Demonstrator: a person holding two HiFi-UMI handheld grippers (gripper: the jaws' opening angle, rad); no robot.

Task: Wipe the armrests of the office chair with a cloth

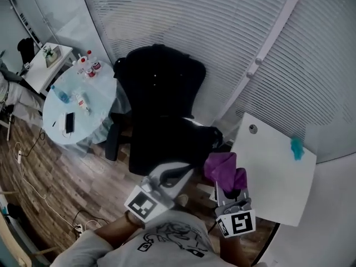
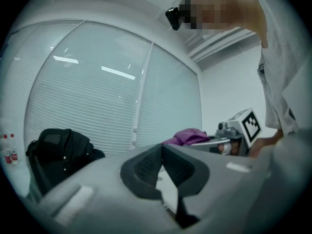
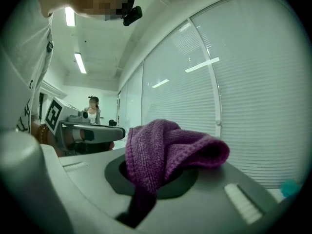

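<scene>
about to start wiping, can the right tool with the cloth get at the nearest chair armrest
Probably yes: the right tool holds the purple cloth close to that armrest, nothing visible lies between them, and the white table sits off to the side.

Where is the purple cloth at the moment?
The purple cloth is clamped in the right gripper, whose jaws are shut on it. In the head view it sits at the lower right, between the black office chair and the white table.
</scene>
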